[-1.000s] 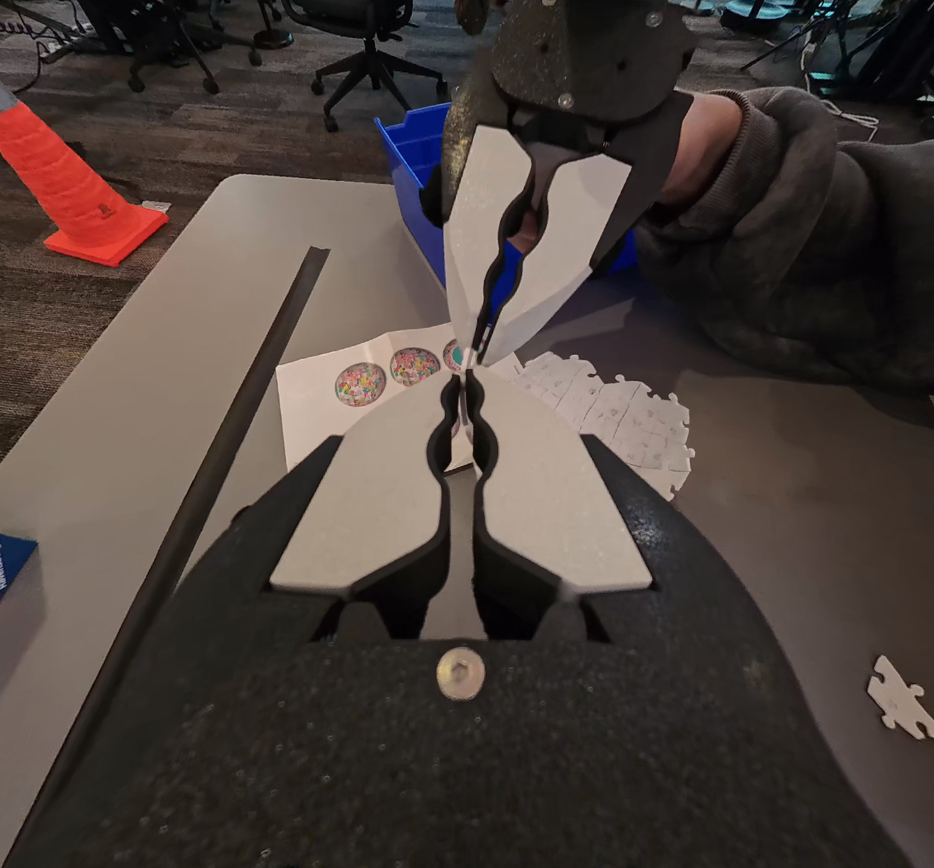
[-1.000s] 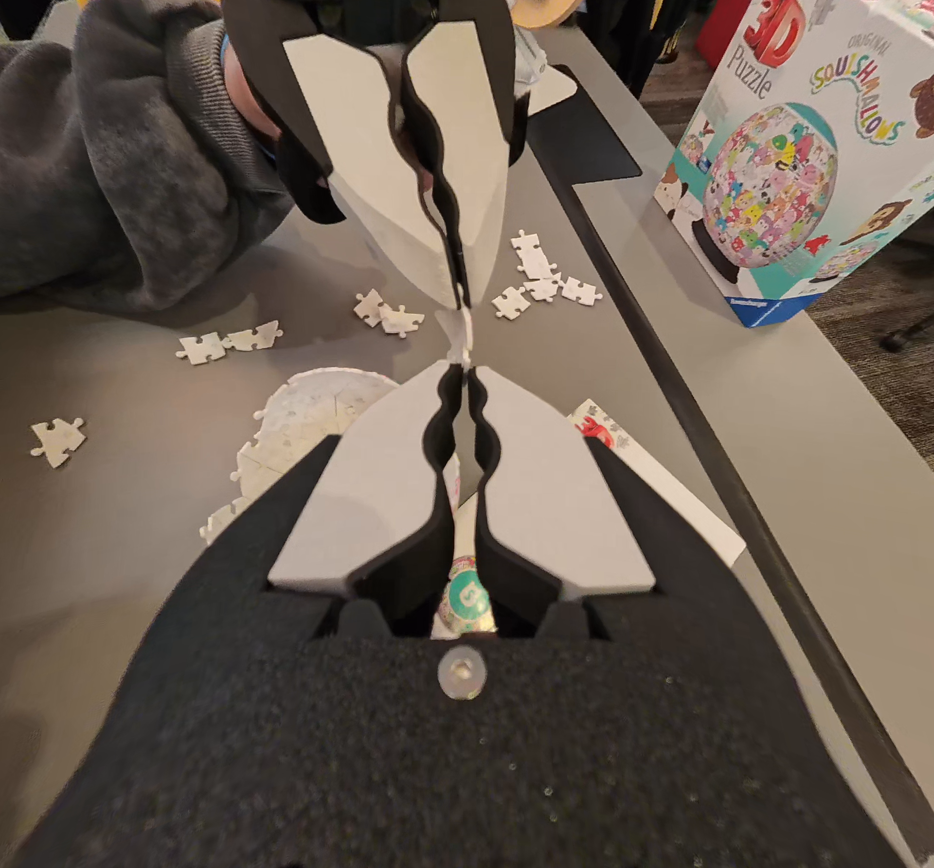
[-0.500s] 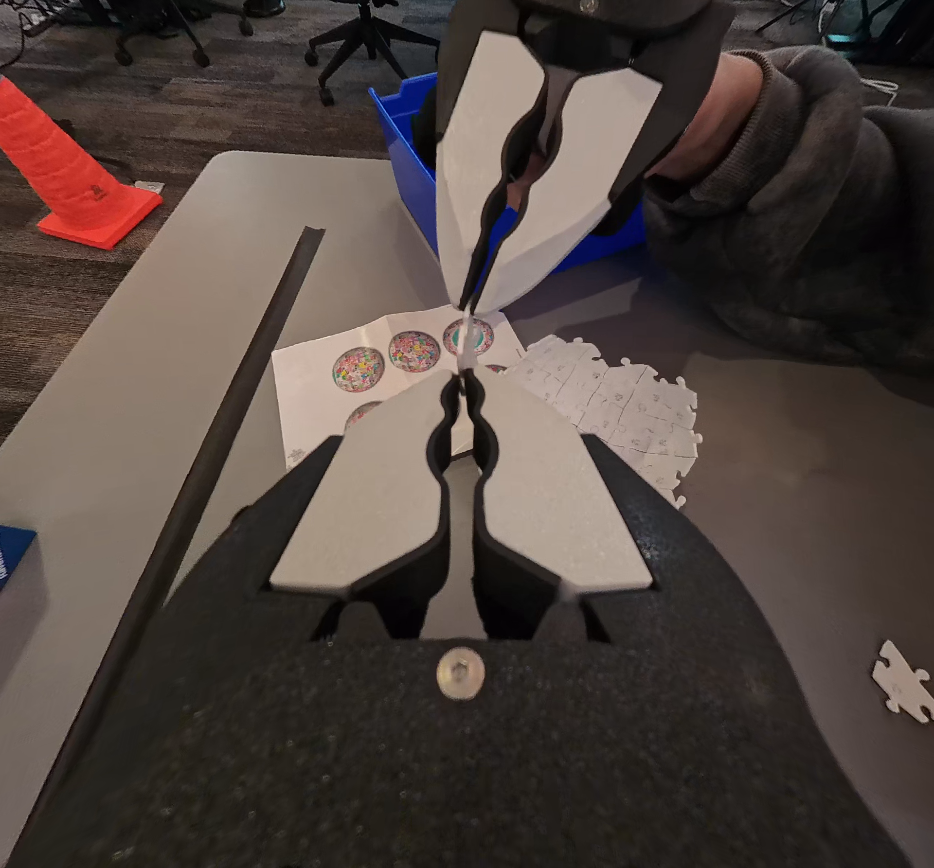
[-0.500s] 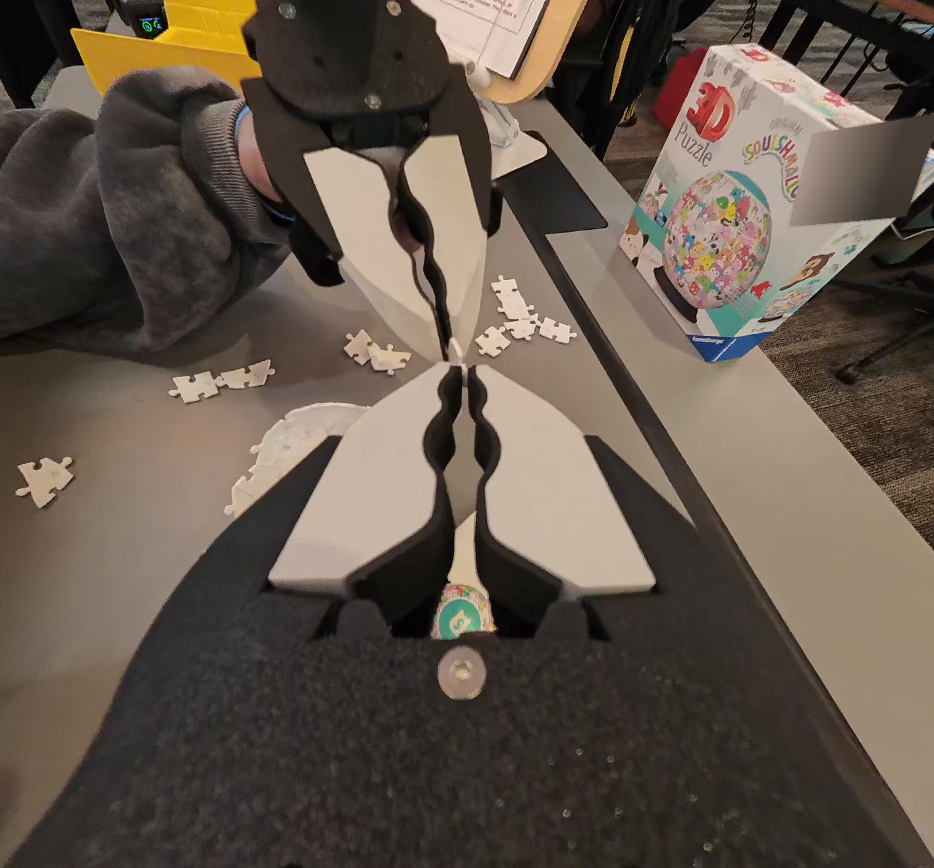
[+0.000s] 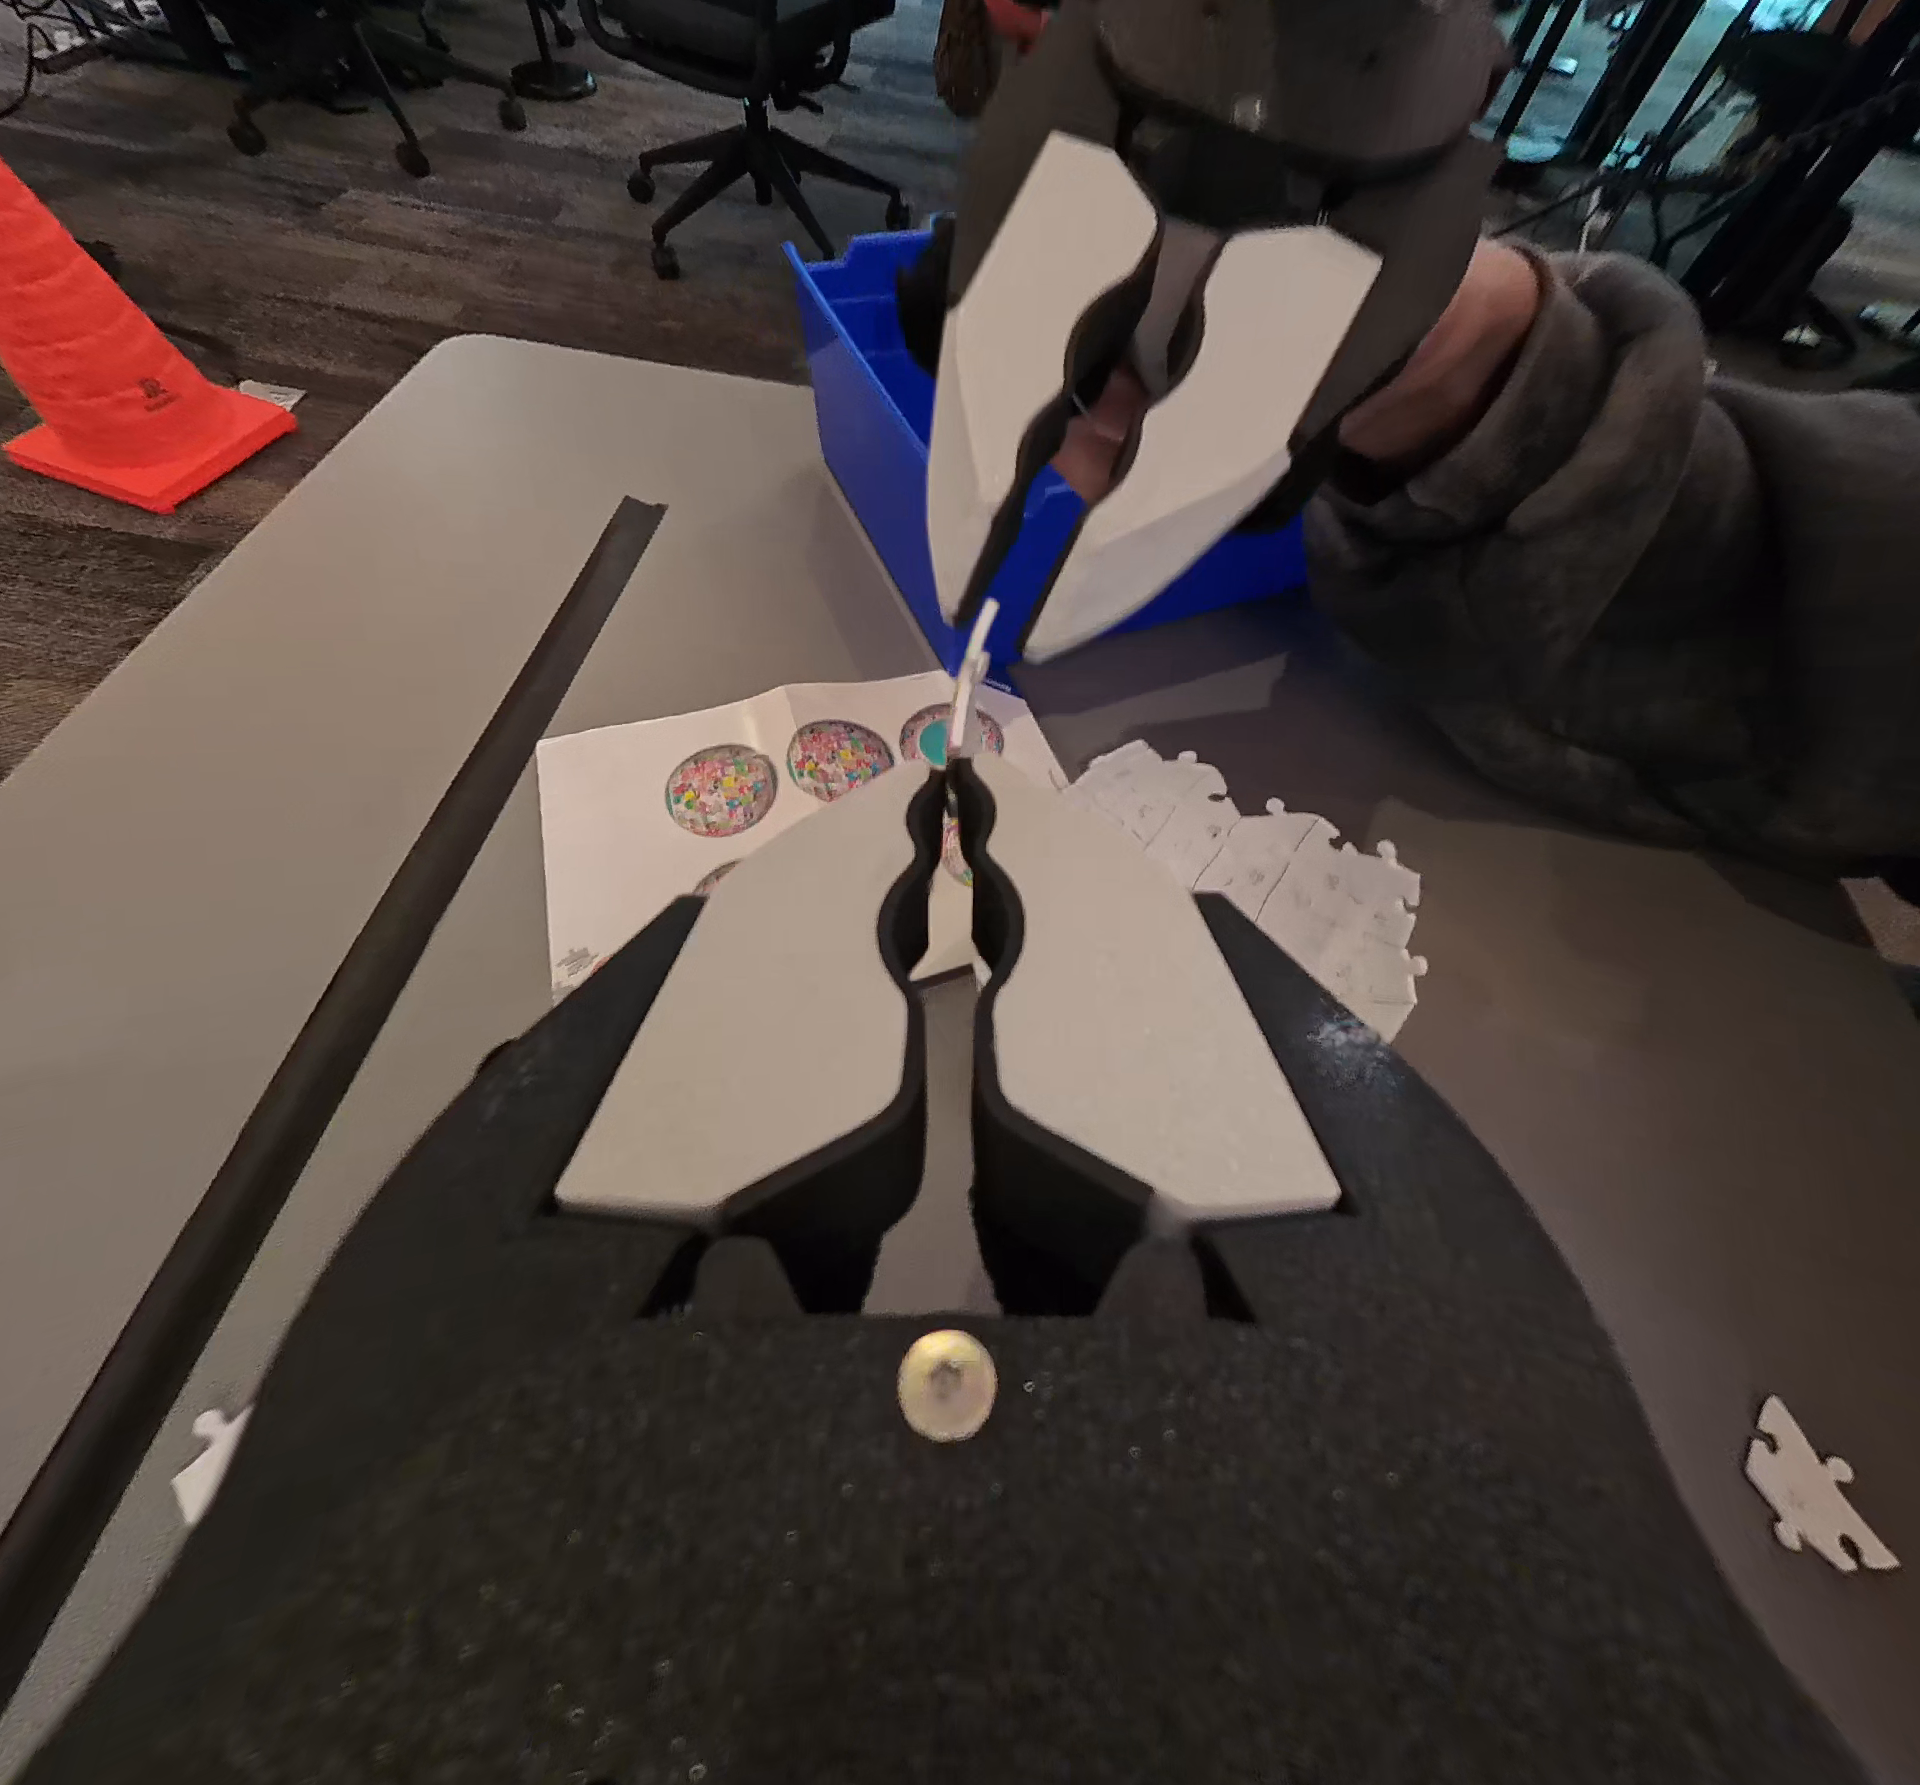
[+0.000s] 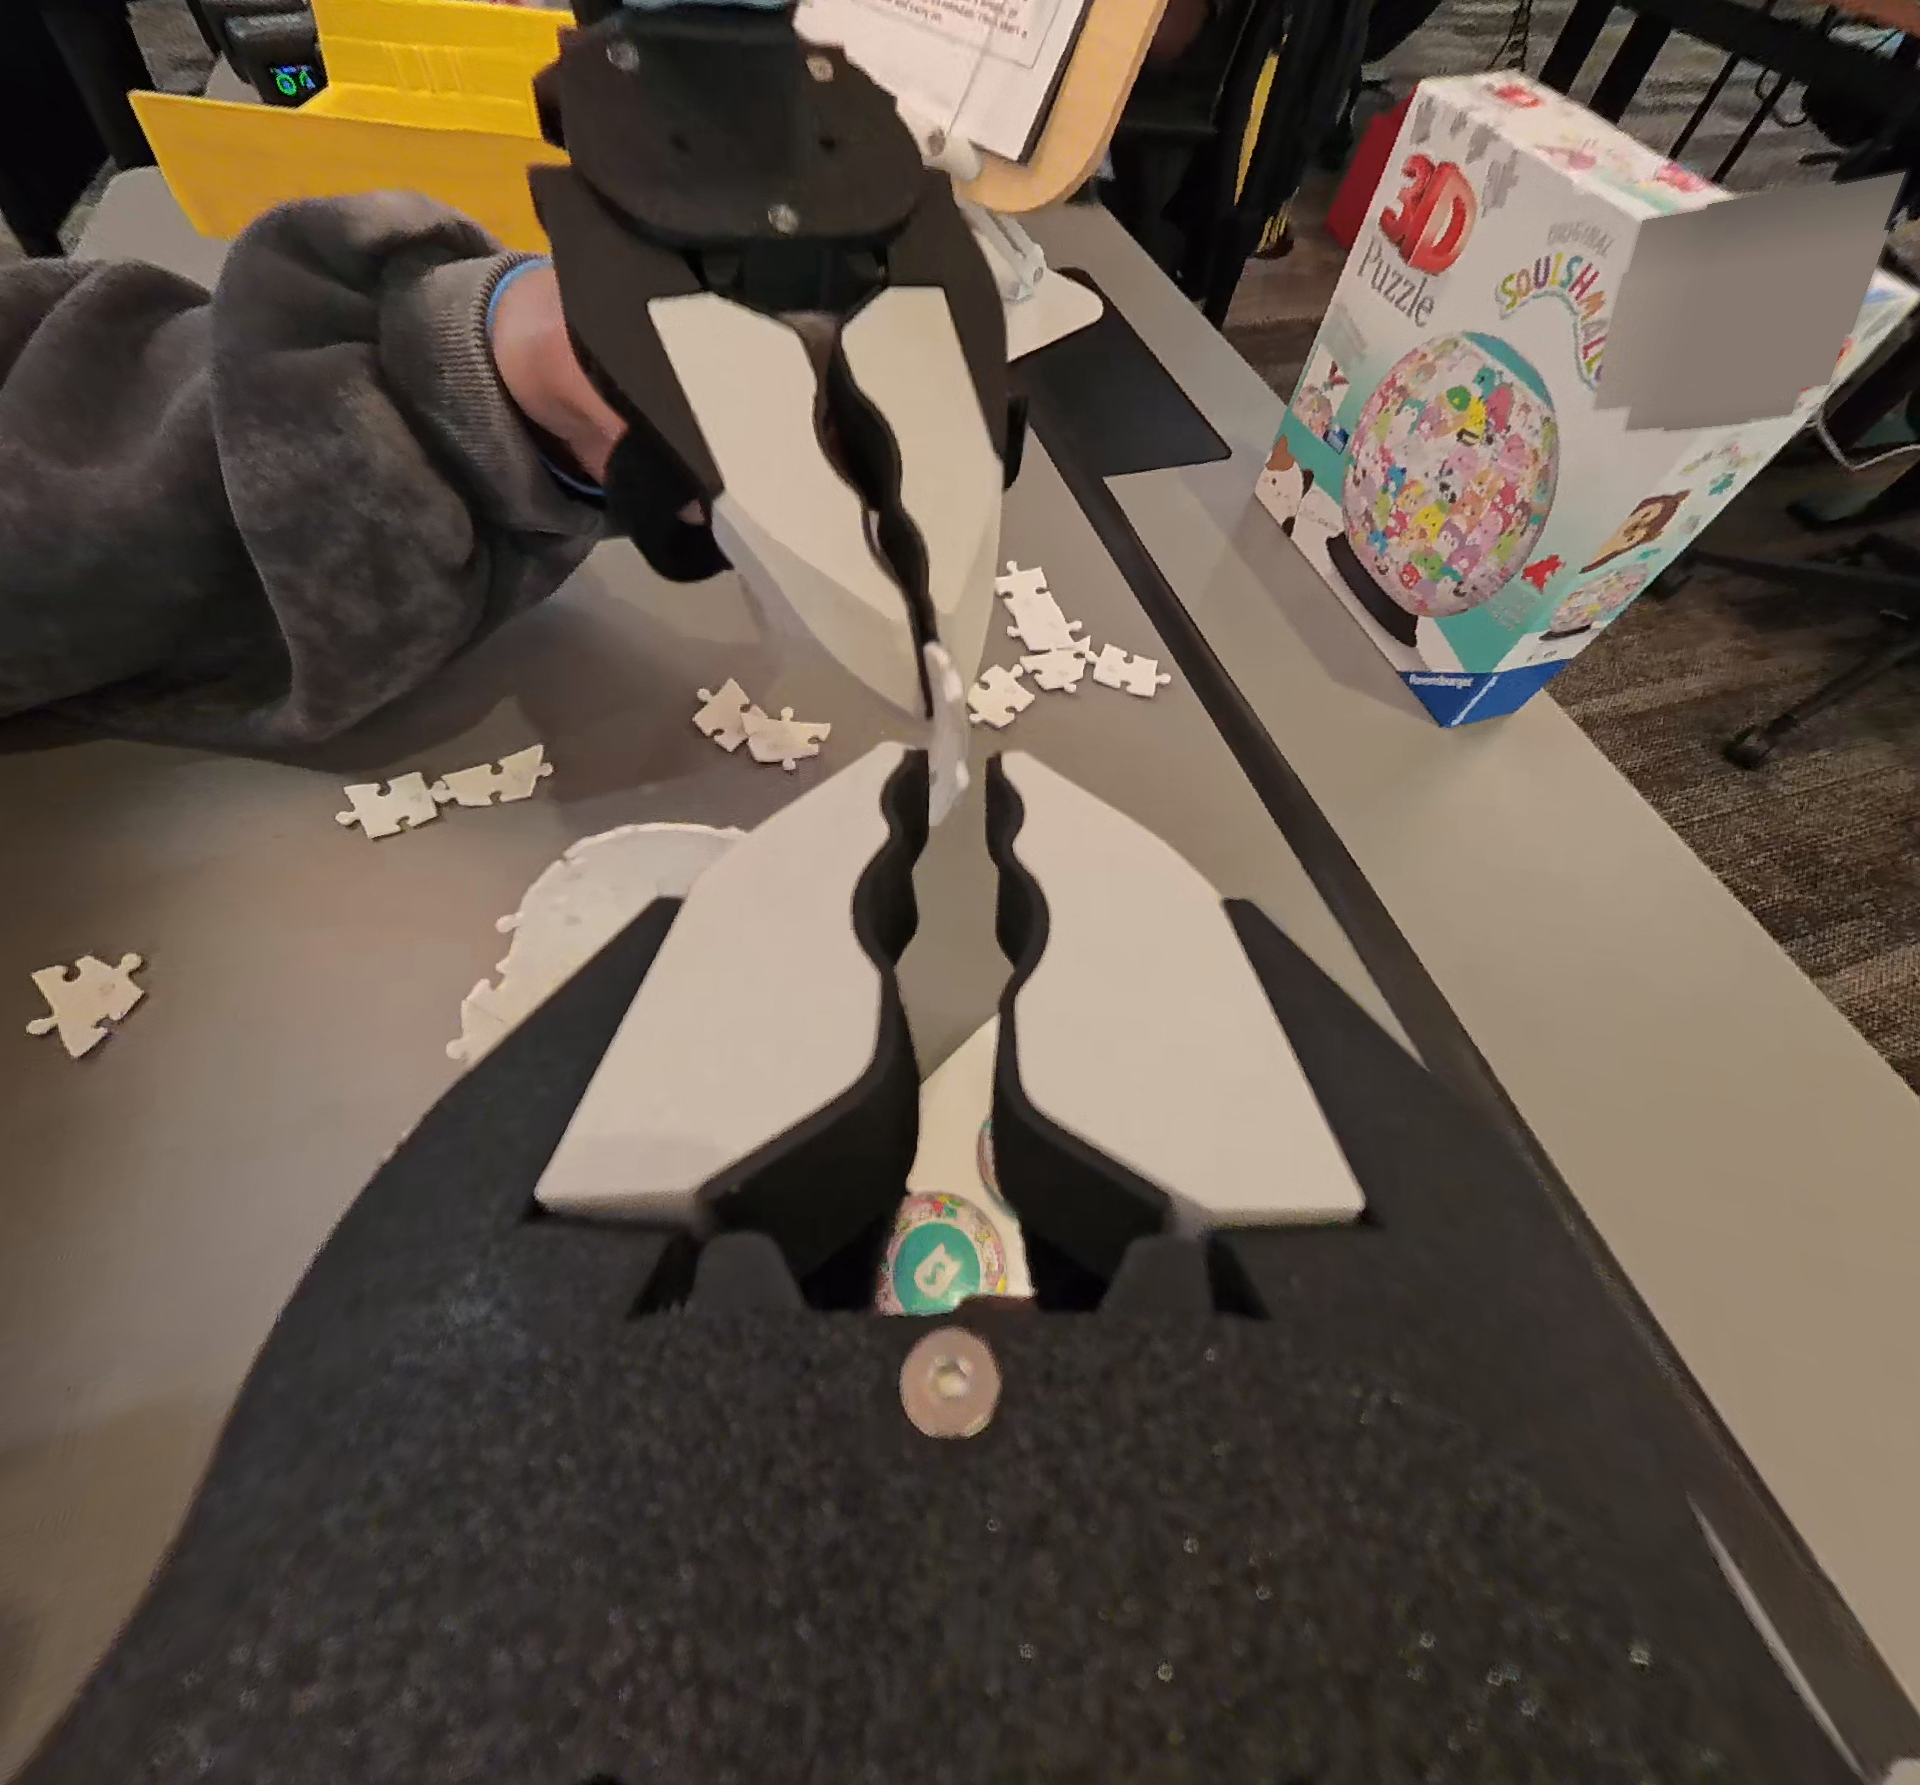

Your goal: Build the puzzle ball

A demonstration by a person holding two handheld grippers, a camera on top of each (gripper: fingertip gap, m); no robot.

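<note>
**Inspector:** Report both claws.

**Operator:** My left claw (image 5: 951,779) is clenched on a puzzle piece (image 6: 945,733), held edge-on above the tabletop (image 5: 312,696). My right claw (image 6: 940,764) is parted around that piece's free end, not gripping. The assembled section (image 5: 1278,878) lies face-down beside the instruction sheet (image 5: 644,800); loose pieces (image 6: 1049,644) sit near the black seam.

**Inspector:** Advice for the handover?

**Operator:** I judge the right claw should clench fully before the left lets go, or the piece drops.

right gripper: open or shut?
Open: in its own view the right gripper fingertips stand apart around the puzzle piece, which the left gripper pinches.
</note>
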